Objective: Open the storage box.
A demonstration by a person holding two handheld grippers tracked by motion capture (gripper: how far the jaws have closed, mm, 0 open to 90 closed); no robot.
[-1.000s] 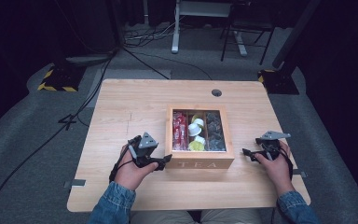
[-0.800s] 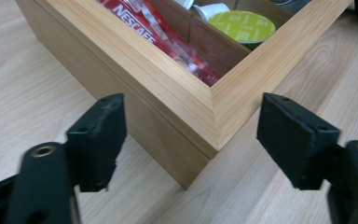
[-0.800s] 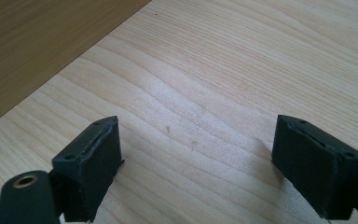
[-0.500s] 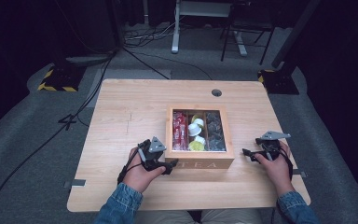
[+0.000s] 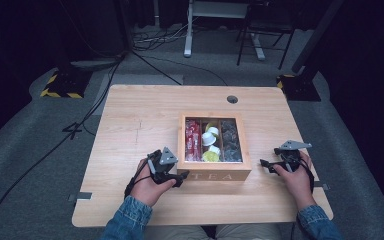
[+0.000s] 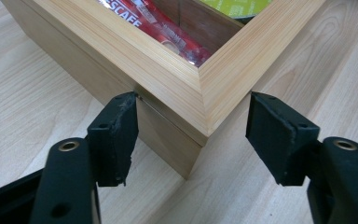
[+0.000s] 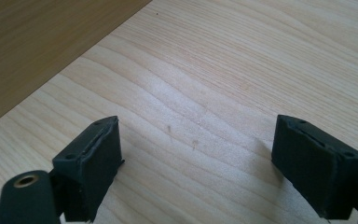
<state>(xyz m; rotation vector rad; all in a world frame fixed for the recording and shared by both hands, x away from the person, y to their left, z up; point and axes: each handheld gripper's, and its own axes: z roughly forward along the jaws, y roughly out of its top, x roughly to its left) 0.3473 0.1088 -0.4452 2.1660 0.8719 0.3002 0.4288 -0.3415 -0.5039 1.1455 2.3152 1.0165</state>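
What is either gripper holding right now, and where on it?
Nothing yet. The left gripper, jaws just closing, straddles the tea box corner; the right gripper is open.

A light wooden desk (image 5: 135, 115) carries one wooden tea box (image 5: 214, 175), set a little right of the middle and near the front edge, its front face marked TEA. A round cable hole (image 5: 232, 99) sits near the back edge, right of centre.
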